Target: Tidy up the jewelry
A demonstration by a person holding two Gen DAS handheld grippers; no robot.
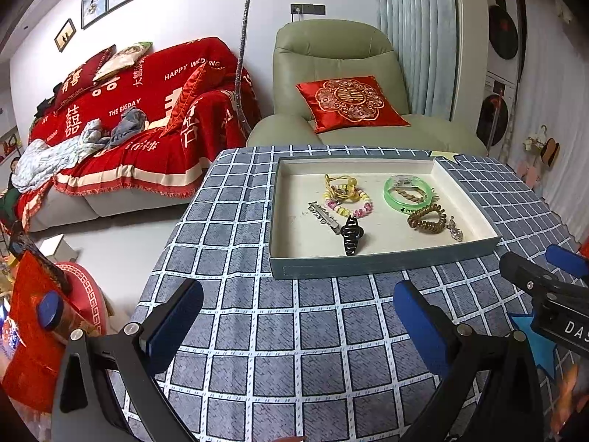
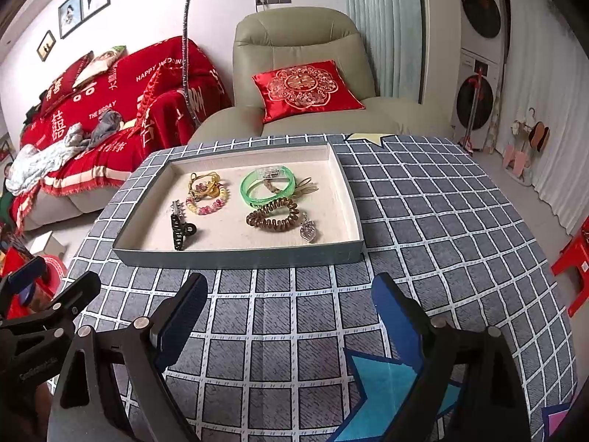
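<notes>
several pieces of jewelry lie loose inside the shallow grey-blue cardboard tray with a cream lining point(image 2: 235, 258), which sits on the far half of the counter with a grey-and-white checked cloth point(image 2: 423, 228). in my judgement the sorting is near its end or not begun; i cannot tell which, because every piece is in the tray and none lies on the cloth.

near the left side are the glossy black plastic claw clip point(image 2: 181, 231), a toothed silver metal hair clip point(image 1: 324, 216), and a pink and yellow beaded bracelet point(image 2: 208, 202) touching a tangle of yellow cord point(image 2: 202, 180). to the right, the translucent green plastic bangle point(image 2: 267, 186) rings a braided piece, and the brown coiled spiral hair tie point(image 2: 272, 217) lies just beside a small clear crystal pendant point(image 2: 307, 229).

the left gripper point(image 1: 298, 316) and the right gripper point(image 2: 287, 309) both hover over the near cloth, jaws spread wide, holding nothing, well apart from the tray.
</notes>
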